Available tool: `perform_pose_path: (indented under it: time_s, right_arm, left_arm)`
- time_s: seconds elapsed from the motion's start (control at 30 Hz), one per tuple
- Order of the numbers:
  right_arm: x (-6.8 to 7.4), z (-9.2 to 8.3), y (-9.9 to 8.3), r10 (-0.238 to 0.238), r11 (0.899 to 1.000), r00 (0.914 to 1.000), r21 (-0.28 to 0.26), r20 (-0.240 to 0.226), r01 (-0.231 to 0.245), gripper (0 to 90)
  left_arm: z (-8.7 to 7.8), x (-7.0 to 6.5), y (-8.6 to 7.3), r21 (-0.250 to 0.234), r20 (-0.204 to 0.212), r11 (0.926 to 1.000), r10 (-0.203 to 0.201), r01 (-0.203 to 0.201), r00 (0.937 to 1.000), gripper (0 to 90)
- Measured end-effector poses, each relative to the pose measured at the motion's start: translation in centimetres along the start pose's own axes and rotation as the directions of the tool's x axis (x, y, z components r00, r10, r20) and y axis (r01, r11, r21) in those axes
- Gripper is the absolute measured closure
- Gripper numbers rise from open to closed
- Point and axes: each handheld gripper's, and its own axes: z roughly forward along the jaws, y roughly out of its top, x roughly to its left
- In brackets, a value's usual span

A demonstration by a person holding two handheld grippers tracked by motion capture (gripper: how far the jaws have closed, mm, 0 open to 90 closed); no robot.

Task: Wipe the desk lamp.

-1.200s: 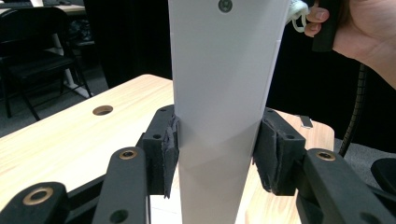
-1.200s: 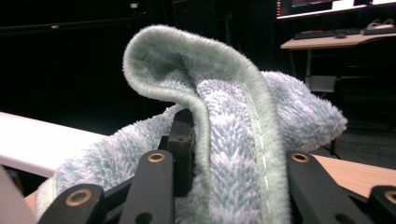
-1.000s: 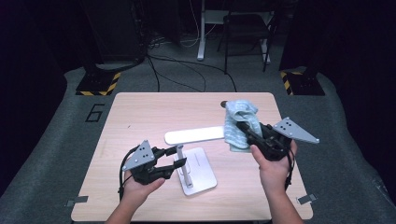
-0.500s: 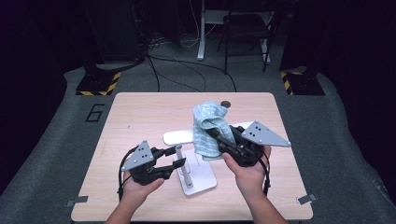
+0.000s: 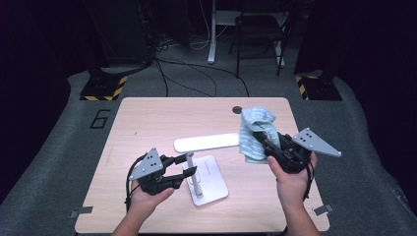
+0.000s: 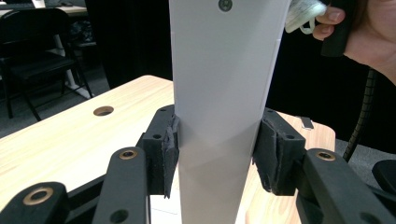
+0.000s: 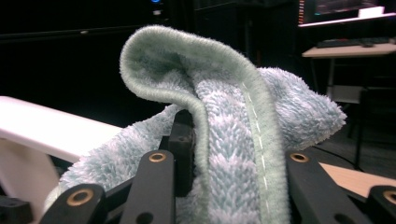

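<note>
Clamped by the left gripper (image 5: 189, 170) at its upright post, the white desk lamp (image 5: 204, 169) is held with its long head (image 5: 206, 143) pointing toward the fluffy cloth (image 5: 253, 132) (pinched in the right gripper (image 5: 260, 140)), just beside the head's near end.

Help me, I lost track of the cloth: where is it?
High view: the cloth is at the table's right side, gripped in the right tongs, just right of the lamp's head.

White desk lamp (image 5: 201, 169) is standing upright on its square base, its flat head (image 5: 206, 143) lying level above. Fluffy pale-green cloth (image 5: 253, 132) is hanging bunched just beside the head's right end.
</note>
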Motion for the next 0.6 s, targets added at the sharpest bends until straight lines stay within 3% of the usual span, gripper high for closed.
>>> perform_pose_path:
  time_s: [0.13,0.33,0.6]
  right_arm:
    - [-1.6,-1.0,-0.5,0.025,1.0,0.9984,-0.012,0.05,-0.025,68.2]
    - [-2.9,-2.2,-0.9,0.036,0.999,0.9962,-0.023,0.08,-0.034,68.2]
    - [-2.4,-3.4,-1.8,0.031,0.999,0.9968,-0.043,0.074,-0.028,68.4]
  left_arm:
    - [0.0,0.0,0.0,0.002,0.001,1.0,0.003,-0.004,1.0,52.9]
    - [-0.1,0.0,0.0,0.002,0.0,1.0,-0.003,0.003,1.0,53.0]
    - [-0.1,0.1,0.0,0.002,-0.001,1.0,-0.004,0.004,1.0,52.9]
